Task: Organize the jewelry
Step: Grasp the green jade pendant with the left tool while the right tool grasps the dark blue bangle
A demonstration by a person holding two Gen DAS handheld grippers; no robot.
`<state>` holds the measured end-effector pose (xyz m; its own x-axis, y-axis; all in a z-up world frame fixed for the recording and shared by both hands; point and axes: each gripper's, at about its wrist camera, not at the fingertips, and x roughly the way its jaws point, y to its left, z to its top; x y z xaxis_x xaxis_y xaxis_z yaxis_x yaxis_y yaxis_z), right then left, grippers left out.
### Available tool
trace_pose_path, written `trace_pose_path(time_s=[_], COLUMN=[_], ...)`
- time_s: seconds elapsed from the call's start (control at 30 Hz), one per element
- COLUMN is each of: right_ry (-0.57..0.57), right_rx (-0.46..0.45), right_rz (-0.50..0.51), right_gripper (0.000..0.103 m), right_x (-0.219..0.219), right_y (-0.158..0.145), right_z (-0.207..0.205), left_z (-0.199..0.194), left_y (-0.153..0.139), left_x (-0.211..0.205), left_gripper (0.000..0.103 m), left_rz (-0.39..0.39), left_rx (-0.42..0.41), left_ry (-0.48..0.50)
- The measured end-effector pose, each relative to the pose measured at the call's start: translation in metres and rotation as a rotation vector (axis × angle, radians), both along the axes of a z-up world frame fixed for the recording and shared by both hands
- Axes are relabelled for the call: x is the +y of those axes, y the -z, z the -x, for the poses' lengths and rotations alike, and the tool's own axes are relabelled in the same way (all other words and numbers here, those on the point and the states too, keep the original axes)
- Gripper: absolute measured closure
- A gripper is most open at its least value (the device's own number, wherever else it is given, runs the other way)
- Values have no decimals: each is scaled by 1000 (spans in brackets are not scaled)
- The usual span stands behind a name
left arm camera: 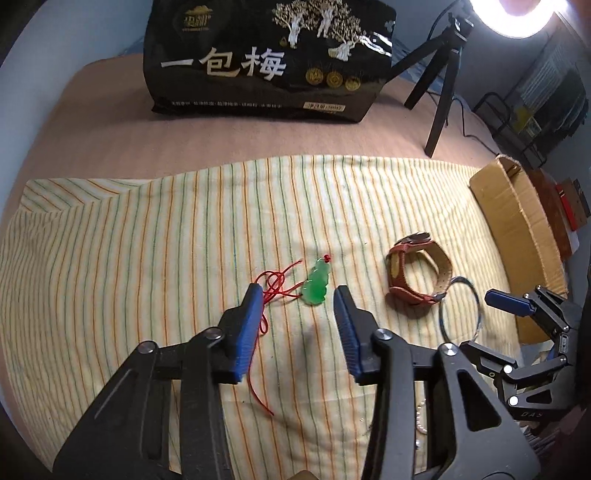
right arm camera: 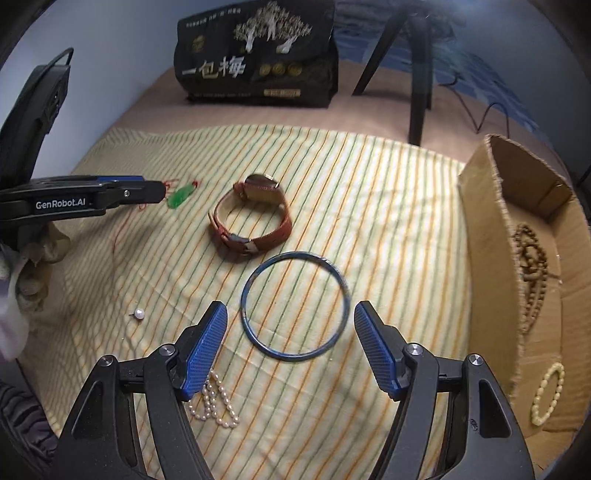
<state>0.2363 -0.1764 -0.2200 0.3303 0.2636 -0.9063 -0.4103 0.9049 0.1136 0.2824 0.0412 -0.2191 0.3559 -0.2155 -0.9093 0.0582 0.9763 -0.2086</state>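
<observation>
Barely started imo: two bead strings sit in the cardboard box (right arm camera: pixel 495 229). Jade pendant (left arm camera: pixel 315 282), watch (right arm camera: pixel 255 218), bangle (right arm camera: pixel 295 304), pearls still on the cloth. Both grippers (left arm camera: pixel 299 295) (right arm camera: pixel 290 314) spread wide, empty.

A striped cloth (right arm camera: pixel 388 221) carries a watch (right arm camera: pixel 251 218), bangle (right arm camera: pixel 295 306), jade pendant (left arm camera: pixel 316 284) and pearls (right arm camera: pixel 214 402).

black snack bag (left arm camera: pixel 269 59) with white chinese lettering and gold tree print, upright on pink-brown bed surface (left arm camera: pixel 110 122), far ahead of tongs. black tripod (left arm camera: pixel 439 85) to right of bag, legs spread, cable (right arm camera: pixel 487 114) trailing behind it. ring light (left arm camera: pixel 513 14) glowing at top right, above tripod. yellow striped cloth (left arm camera: pixel 147 229) spread under tongs, reaching forward to pink-brown surface. dark metal rack (left arm camera: pixel 517 122) far right, contents unclear.
</observation>
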Motion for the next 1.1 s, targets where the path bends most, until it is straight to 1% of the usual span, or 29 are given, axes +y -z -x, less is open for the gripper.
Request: trace_pose_path(time_s=[0.13, 0.23, 0.3, 0.37, 0.43, 0.5, 0.6, 0.67, 0.8, 0.93, 1.1], right_ry=[4, 6, 8, 7, 8, 8, 13, 13, -1, -10, -26], right_rx=[18, 19, 18, 17, 18, 17, 22, 22, 25, 33, 23], right_rz=[28, 35, 41, 41, 39, 36, 25, 25, 20, 5, 50], right_gripper=[32, 32, 32, 32, 32, 32, 32, 32, 32, 32, 30], right_x=[2, 2, 2, 2, 2, 2, 2, 2, 5, 7, 14], right_y=[10, 12, 13, 12, 13, 14, 15, 14, 14, 14, 18], right_z=[-3, -5, -6, -5, -6, -8, -11, -12, -10, -9, -8], left_z=[-3, -5, -6, -7, -8, -9, -10, -11, -11, -8, -8], left_y=[3, 4, 4, 6, 10, 14, 17, 19, 20, 19, 19], left_x=[-6, -10, -15, -21, -26, -29, -30, -29, -25, -24, -23], left_gripper=[63, 63, 64, 67, 67, 71, 78, 86, 86, 87, 87], left_rz=[-17, -12, -27, -48, -63, -86, -100, -108, -89, -97, -94], left_rx=[-10, -15, -21, -23, -18, -12, -14, -17, -16, -25, -27], left_ry=[31, 43, 62, 84, 99, 108, 111, 103, 92, 98, 94])
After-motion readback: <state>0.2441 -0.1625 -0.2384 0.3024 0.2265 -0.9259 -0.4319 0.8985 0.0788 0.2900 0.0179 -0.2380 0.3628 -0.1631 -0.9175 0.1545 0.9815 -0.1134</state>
